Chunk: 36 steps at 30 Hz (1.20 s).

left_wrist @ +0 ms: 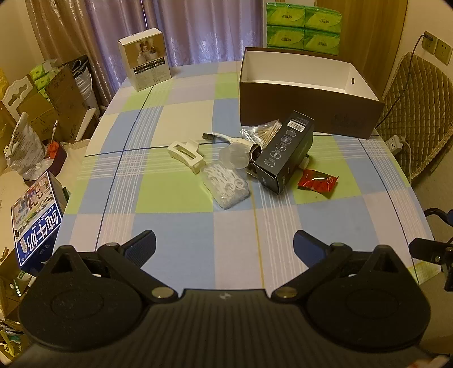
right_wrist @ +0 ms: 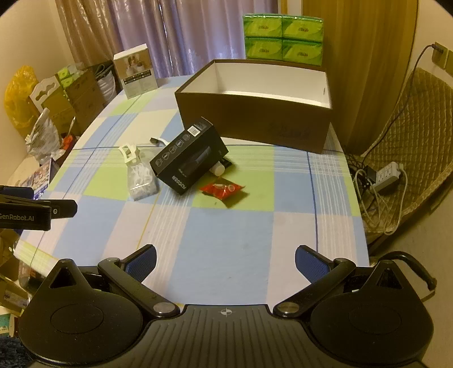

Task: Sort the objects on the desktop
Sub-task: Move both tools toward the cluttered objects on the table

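A heap of small items lies mid-table: a black carton [left_wrist: 286, 151] [right_wrist: 189, 155], a white hair claw [left_wrist: 185, 154] [right_wrist: 129, 153], a clear bag of white floss picks [left_wrist: 226, 184] [right_wrist: 141, 181], a bag of cotton swabs [left_wrist: 262, 130], a red sachet [left_wrist: 318, 182] [right_wrist: 222, 190] and a white cable with a black plug [left_wrist: 215, 137] [right_wrist: 157, 141]. Behind them stands an open brown box [left_wrist: 308, 113] [right_wrist: 254, 119] with a white inside. My left gripper [left_wrist: 225, 246] hangs open over the near table. My right gripper [right_wrist: 225, 260] is open too, near the front edge. Neither holds anything.
The checked tablecloth [left_wrist: 175, 226] [right_wrist: 226, 240] covers the table. A white product box [left_wrist: 145, 59] [right_wrist: 136, 74] stands at the far left corner; green tissue packs [left_wrist: 303, 27] [right_wrist: 283, 36] sit behind the brown box. Cartons and bags crowd the floor left; a power strip [right_wrist: 388, 175] and cables lie right.
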Motion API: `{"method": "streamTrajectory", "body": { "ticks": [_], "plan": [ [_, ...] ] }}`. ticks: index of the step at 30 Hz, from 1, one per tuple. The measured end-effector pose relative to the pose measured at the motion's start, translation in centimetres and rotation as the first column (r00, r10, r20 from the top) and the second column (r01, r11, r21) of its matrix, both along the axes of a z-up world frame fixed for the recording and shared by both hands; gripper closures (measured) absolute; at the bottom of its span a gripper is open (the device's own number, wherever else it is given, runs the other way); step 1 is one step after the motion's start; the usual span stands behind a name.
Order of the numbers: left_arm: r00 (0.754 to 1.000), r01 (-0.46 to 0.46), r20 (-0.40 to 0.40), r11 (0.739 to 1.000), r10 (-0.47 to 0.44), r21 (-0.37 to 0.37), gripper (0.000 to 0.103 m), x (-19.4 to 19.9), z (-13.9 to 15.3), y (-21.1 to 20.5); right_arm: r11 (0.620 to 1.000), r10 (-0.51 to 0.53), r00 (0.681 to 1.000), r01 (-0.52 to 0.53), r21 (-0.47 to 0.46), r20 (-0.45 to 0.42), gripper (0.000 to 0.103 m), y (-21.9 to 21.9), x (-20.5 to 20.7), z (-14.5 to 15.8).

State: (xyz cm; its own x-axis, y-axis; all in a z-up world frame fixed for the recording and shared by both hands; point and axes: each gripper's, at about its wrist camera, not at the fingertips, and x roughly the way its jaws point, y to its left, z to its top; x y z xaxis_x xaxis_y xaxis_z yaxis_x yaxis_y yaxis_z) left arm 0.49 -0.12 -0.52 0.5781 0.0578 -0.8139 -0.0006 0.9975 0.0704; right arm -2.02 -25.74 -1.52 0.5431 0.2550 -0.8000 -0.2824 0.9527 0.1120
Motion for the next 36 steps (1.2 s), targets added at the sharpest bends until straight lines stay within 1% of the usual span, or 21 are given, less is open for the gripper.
{"method": "streamTrajectory", "body": {
  "ticks": [13,36],
  "plan": [
    [1.0,-0.008,0.007,1.0,0.008,-0.007,0.001,0.0,-0.1,0.3,1.0,0.012,1.0,-0.012,-0.004,0.004,0.002,0.5,0.1,-0.1],
    [1.0,-0.008,-0.01,1.0,0.008,-0.018,0.001,0.6,-0.5,0.7,1.0,0.021,1.0,-0.021,0.002,-0.013,0.002,1.2,0.7,-0.3]
  ]
}}
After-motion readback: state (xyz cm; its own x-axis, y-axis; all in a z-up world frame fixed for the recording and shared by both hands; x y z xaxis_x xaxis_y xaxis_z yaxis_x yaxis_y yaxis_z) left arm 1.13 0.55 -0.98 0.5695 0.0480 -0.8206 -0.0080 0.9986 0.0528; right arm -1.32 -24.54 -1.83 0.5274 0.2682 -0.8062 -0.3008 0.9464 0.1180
